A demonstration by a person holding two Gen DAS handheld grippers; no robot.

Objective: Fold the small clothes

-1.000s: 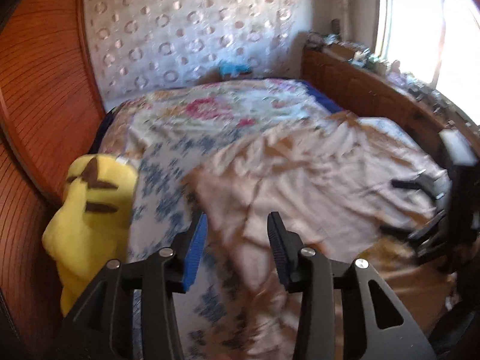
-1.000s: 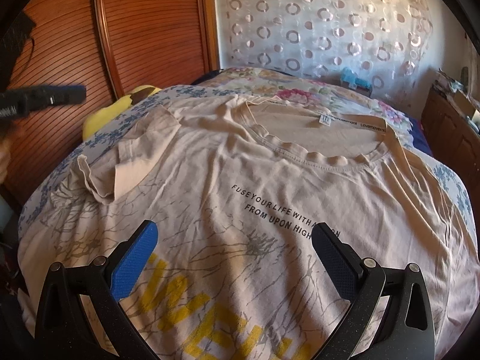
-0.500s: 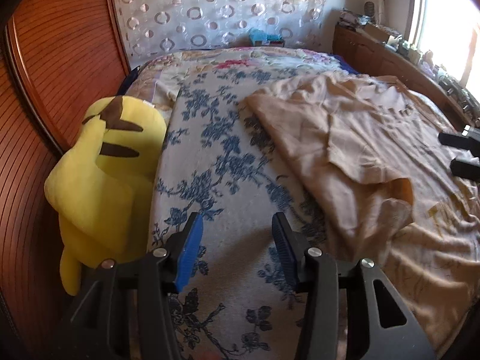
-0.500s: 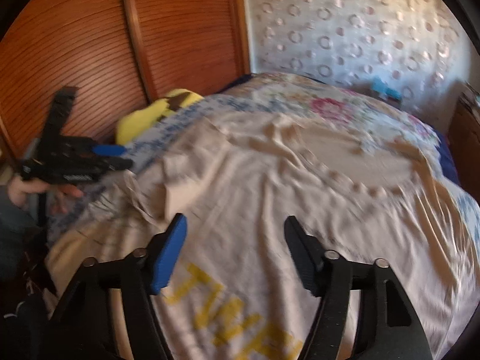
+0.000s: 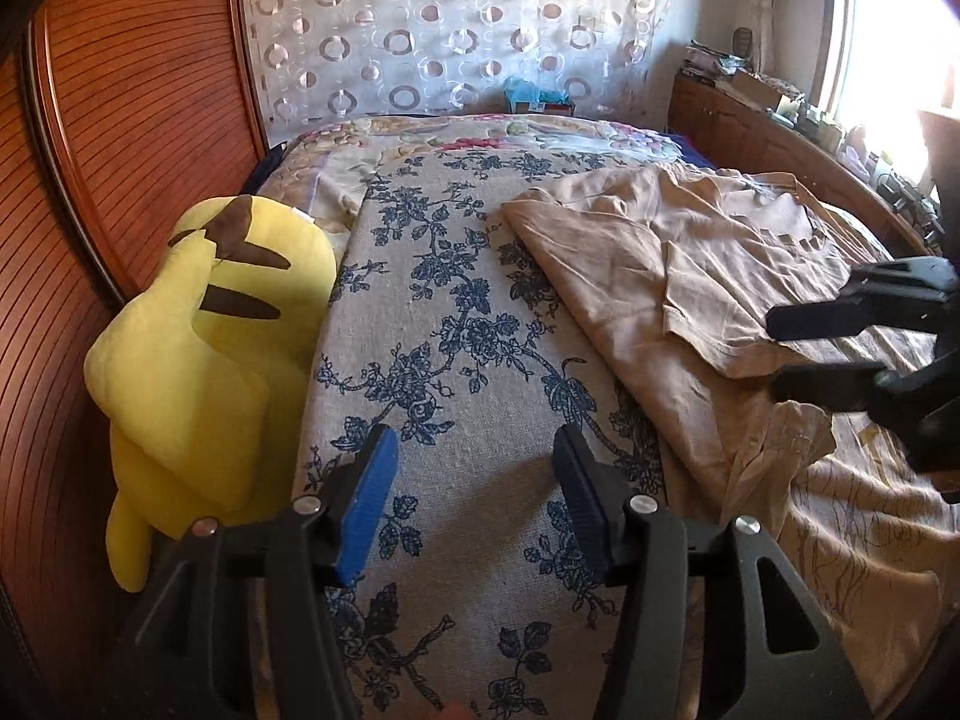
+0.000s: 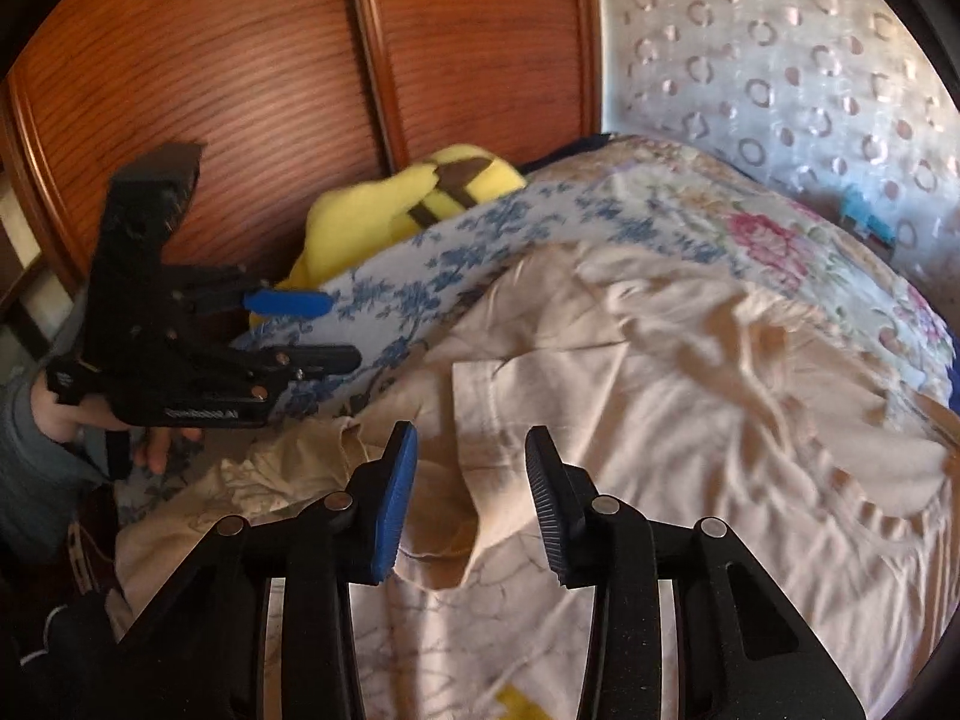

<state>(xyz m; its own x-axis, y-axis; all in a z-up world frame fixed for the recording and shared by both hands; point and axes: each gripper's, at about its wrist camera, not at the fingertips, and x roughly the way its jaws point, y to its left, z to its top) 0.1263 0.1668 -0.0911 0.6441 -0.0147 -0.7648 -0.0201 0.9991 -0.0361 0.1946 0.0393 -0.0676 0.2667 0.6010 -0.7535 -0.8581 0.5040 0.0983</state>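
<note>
Gaping empty, the right gripper (image 6: pixel 471 501) hangs just above the beige T-shirt's (image 6: pixel 690 396) folded-in sleeve (image 6: pixel 522 396), nearer than the left gripper (image 5: pixel 474 495), likewise parted and holding nothing over the floral bedspread (image 5: pixel 444 324) near the bed's left edge; the shirt lies rightward.

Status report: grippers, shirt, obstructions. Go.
Left gripper open over floral cover. Right gripper open above beige T-shirt, sleeve folded in. Yellow plush beside, apart.

A bed (image 5: pixel 456 312) under a blue-flowered cover stands between a reddish slatted wooden wardrobe (image 5: pixel 138 138) and a sunlit window (image 5: pixel 888 48), a circle-patterned curtain (image 5: pixel 456 30) behind it.
</note>
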